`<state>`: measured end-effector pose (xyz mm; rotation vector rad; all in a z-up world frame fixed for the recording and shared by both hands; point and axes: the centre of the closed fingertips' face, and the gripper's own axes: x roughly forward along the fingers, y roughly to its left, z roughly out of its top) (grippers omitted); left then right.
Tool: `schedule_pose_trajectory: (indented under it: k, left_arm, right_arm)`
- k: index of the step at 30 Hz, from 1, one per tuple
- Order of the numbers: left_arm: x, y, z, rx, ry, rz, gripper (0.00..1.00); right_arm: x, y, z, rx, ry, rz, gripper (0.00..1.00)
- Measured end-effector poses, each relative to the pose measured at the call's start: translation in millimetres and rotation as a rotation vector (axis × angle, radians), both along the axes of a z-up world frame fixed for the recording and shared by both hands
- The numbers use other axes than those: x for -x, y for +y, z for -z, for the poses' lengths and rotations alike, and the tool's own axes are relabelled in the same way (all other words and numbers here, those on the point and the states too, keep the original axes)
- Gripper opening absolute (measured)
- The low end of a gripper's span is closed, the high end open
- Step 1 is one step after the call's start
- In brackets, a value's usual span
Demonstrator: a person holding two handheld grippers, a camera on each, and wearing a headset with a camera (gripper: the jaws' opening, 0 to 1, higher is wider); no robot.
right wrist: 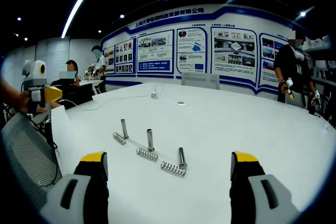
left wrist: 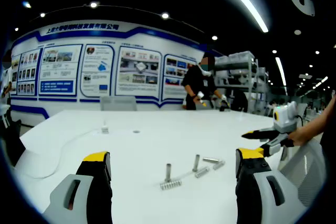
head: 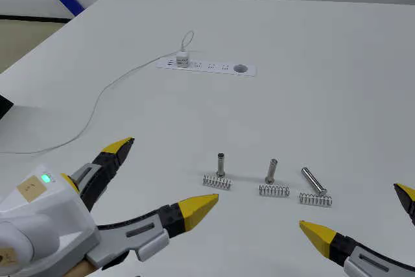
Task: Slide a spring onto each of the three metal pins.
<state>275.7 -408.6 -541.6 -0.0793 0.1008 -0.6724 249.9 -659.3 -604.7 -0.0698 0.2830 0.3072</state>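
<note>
Three metal pins stand in a row on the white table. The left pin (head: 220, 163) and middle pin (head: 272, 170) are upright; the right pin (head: 313, 180) lies on its side. In front of each pin a loose spring lies flat: left spring (head: 216, 181), middle spring (head: 273, 190), right spring (head: 315, 199). My left gripper (head: 167, 173) is open, near and left of the left spring, holding nothing. My right gripper (head: 355, 209) is open too, near and right of the right spring. The left gripper view has the left pin (left wrist: 168, 171) nearest; the right gripper view has the lying pin (right wrist: 181, 158) nearest.
A white power strip (head: 206, 66) with a plug and a cable trailing left lies farther back on the table. Several people stand or sit beyond the table's far edges, before a wall of display boards (left wrist: 105, 72). A mesh chair back (right wrist: 26, 156) stands by my right gripper.
</note>
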Motion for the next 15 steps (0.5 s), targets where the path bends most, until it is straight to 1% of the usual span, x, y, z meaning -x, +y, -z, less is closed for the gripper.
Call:
schedule_pose_trajectory:
  k: [3,4,6,8,10,12,15]
  left_arm:
    - [-2.3,5.2,-0.5,0.01,0.002,-0.02,1.0]
    - [-2.5,5.2,-0.3,0.011,0.003,-0.024,1.0]
    - [-2.1,4.2,1.9,0.003,0.012,-0.023,1.0]
    - [-0.5,1.4,4.6,-0.018,0.016,-0.013,1.0]
    - [1.2,-1.1,5.0,-0.022,0.015,-0.001,1.0]
    - [3.6,-4.8,4.9,-0.042,0.003,0.018,1.0]
    - [5.3,-7.7,5.5,-0.043,0.005,0.035,1.0]
  right_arm:
    - [0.1,-2.3,-6.8,-0.037,-0.024,0.01,0.97]
    - [-0.1,-2.9,-6.4,-0.036,-0.022,0.016,0.97]
    - [0.6,-3.0,-4.5,-0.022,-0.011,0.017,0.97]
    - [0.9,-2.5,-2.1,-0.013,-0.001,0.014,0.97]
    - [1.4,-1.2,-1.4,-0.006,-0.001,0.008,0.96]
    - [2.2,1.1,-1.4,0.011,-0.002,-0.003,0.96]
    - [3.1,2.9,-0.8,0.022,0.0,-0.014,0.96]
